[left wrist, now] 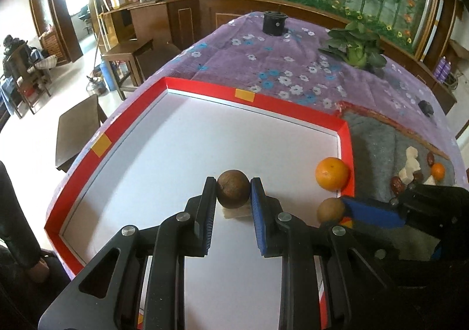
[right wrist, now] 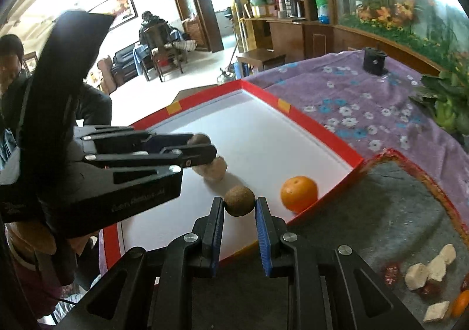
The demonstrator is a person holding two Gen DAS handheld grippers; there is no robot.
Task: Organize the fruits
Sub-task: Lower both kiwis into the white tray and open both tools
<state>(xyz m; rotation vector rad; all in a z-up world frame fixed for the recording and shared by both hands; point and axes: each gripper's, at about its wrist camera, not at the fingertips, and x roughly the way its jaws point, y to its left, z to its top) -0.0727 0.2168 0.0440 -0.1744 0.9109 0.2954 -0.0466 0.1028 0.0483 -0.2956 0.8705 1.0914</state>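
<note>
My left gripper (left wrist: 233, 183) is shut on a dark brown round fruit (left wrist: 233, 192) and holds it low over the white floor of the red-rimmed tray (left wrist: 252, 97), above a pale chunk (left wrist: 234, 214). My right gripper (right wrist: 239, 202) is shut on a lighter brown round fruit (right wrist: 239, 200) at the tray's near right side; that fruit also shows in the left wrist view (left wrist: 330, 210). An orange (left wrist: 332, 173) lies in the tray's right corner, also seen from the right wrist (right wrist: 299, 193). The left gripper (right wrist: 202, 148) shows in the right wrist view, over a pale lump (right wrist: 215, 170).
A grey felt mat (right wrist: 381, 213) right of the tray holds white chunks (right wrist: 433, 268), red dates (right wrist: 391, 271) and a small orange (left wrist: 438, 171). A purple flowered cloth (left wrist: 263, 60) covers the table, with a black cup (left wrist: 274, 22) and a leafy plant (left wrist: 356, 46) at the far side.
</note>
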